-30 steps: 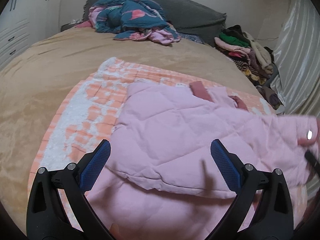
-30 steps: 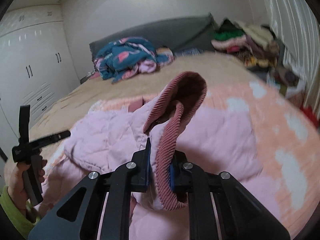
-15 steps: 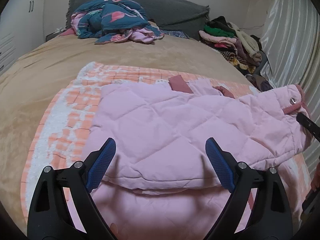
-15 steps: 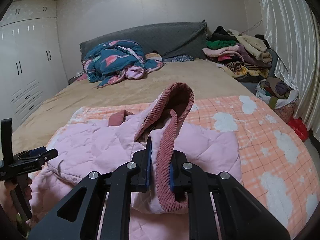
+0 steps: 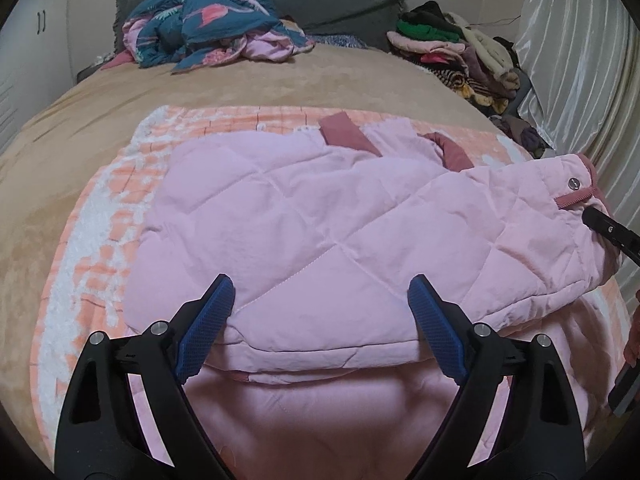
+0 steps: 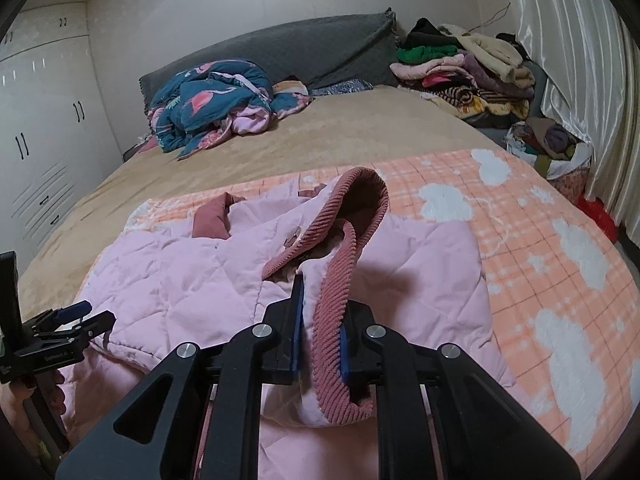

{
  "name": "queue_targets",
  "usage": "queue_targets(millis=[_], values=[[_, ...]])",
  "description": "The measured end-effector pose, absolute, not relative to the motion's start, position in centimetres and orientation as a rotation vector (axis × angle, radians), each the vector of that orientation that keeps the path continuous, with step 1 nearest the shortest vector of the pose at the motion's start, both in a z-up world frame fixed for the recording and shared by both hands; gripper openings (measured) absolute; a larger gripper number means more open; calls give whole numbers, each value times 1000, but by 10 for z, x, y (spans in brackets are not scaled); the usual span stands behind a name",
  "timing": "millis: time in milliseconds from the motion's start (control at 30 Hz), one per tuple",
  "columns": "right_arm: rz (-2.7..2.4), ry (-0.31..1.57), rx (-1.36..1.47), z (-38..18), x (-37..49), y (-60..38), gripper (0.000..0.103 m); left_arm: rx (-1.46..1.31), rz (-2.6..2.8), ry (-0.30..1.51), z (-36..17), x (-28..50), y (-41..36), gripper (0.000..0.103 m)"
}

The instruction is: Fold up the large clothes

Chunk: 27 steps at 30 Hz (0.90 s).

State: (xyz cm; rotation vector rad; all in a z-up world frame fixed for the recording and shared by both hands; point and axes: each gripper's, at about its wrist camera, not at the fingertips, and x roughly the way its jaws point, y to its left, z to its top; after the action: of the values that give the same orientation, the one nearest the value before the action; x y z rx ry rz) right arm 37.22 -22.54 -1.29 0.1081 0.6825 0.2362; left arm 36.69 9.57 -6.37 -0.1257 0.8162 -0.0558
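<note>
A tan bedspread is covering the bed, with an orange checked blanket lying across it. A teal flamingo-print quilt is sitting bunched against the grey headboard. A heap of mixed clothes is piling up beside the pale curtain — white wardrobe doors are standing opposite.

- Jacket: near hem runs under the left gripper and off the bottom edge of the left view; underside hidden.
- Cuff: pinched part hidden between the right gripper pads.
- Right gripper in left view: only a dark tip shows at the right edge, rest cut off.
- Blanket: middle covered by jacket.
- Clothes pile: single garments too jumbled to tell apart.
- Wardrobe: cut by left edge.
</note>
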Motion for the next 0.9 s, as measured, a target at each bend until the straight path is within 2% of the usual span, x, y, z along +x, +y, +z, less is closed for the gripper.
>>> queue_targets(millis=[100,133,200,267,400,500,800,867,900], values=[[224,707,98,-14,373,-226,25,-147,-58,831,-69,368,99,82],[218,712,93,-14,374,-227,32,-158,-58,835,-70,368,101,82],[207,702,84,-10,373,-230,38,-172,-58,839,-72,369,102,82],[194,673,82,-2,369,-234,48,-179,-57,847,-74,370,102,82],[221,642,55,9,363,-228,53,-174,-52,854,-75,371,100,82],[280,649,13,12,362,-210,68,-172,-51,865,-75,372,100,82],[341,878,-115,-37,395,-157,70,-170,-51,871,-75,373,100,82],[332,921,-111,-53,401,-153,80,-172,-51,871,-75,373,100,82],[330,935,-103,-60,403,-152,80,-171,-50,871,-75,373,100,82]])
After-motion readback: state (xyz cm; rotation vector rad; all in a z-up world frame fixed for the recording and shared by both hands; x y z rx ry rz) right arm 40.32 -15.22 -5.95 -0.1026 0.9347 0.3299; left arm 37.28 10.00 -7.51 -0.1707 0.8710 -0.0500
